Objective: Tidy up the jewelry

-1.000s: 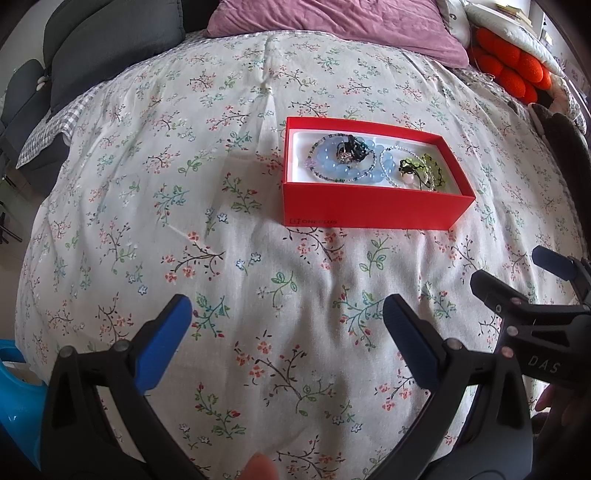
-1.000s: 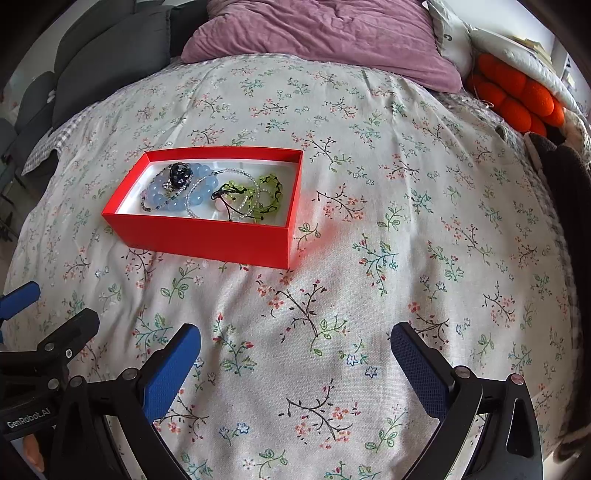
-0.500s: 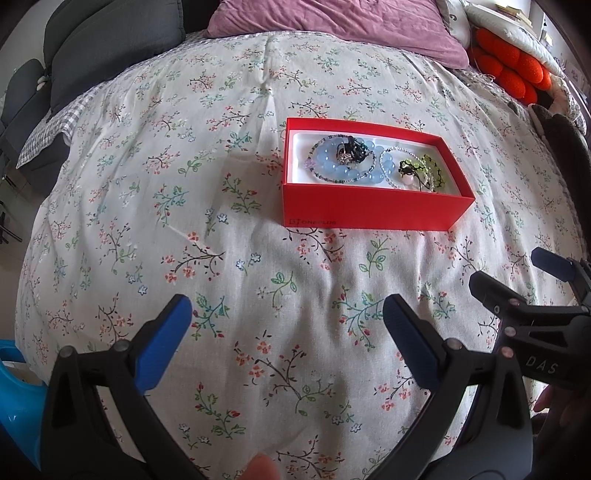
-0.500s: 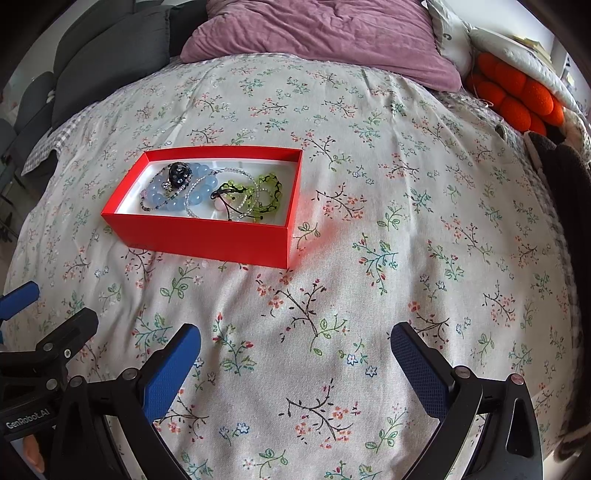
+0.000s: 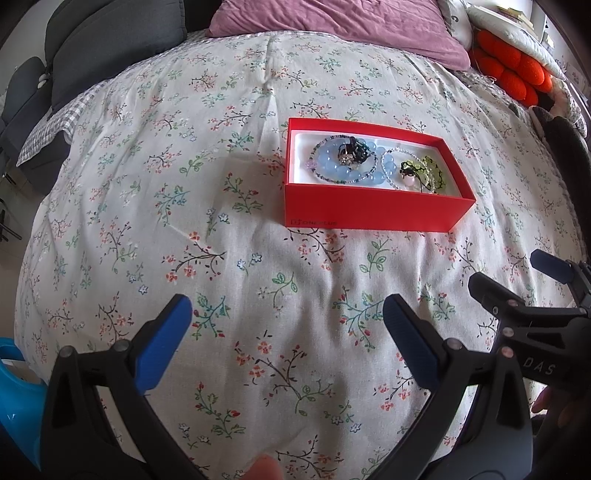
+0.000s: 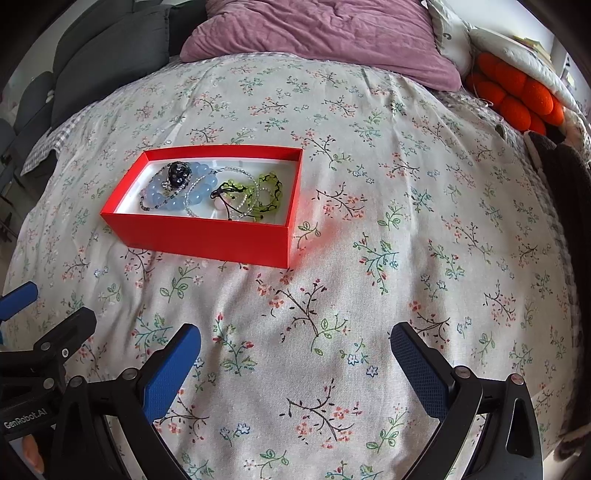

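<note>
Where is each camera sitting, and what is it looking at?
Left wrist: on the left gripper, facing up the bed at the red box; own open fingers, right gripper and a fingertip show.
Right wrist: on the right gripper, box ahead-left; open fingers, left gripper's edge show.
Shared: box of bracelets, floral bedspread, purple pillow.

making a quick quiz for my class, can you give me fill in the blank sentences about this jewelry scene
1. The jewelry lies in an open box coloured ____.
2. The box rests on a bedspread printed with a ____ pattern.
3. The largest beads in the box are pale ____.
4. Both the left hand-held gripper and the right hand-held gripper have jaws that are ____.

Missing words: red; floral; blue; open
</note>
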Available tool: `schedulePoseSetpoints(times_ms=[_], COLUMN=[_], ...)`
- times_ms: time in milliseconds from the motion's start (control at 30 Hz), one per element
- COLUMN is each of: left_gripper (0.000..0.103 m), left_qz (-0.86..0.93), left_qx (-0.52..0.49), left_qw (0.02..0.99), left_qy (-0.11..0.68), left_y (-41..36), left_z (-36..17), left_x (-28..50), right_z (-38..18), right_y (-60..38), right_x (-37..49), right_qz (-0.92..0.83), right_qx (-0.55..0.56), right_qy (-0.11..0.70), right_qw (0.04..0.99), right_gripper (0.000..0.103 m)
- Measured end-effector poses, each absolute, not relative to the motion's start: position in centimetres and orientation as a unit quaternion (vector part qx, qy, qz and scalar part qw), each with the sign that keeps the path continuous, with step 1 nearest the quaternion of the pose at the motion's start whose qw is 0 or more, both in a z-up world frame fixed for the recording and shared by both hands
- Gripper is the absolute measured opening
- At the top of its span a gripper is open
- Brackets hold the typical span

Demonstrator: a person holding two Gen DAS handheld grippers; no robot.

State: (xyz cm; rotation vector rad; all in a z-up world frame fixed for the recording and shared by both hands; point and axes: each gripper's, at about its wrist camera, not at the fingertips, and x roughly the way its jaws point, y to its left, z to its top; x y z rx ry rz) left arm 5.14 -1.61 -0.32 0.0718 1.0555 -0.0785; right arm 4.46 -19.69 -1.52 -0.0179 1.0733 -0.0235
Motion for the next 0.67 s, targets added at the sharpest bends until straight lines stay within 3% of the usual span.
schedulePoseSetpoints(times_ms=[667], left_gripper=[0.103], left_qz=[-0.038], left_qx=[0.032], left_qw=[0.862], left_qy=[0.505], left_y=[-1.2], left_z=[-0.97], left_x=[5.0], right_z=[-1.73], right_y=[-19.14], right_x=[4.41], right_qz=[-0.013], right_qx=[-0.012], right_qy=[0.513], right_qw=[0.858], right_gripper=[0.103])
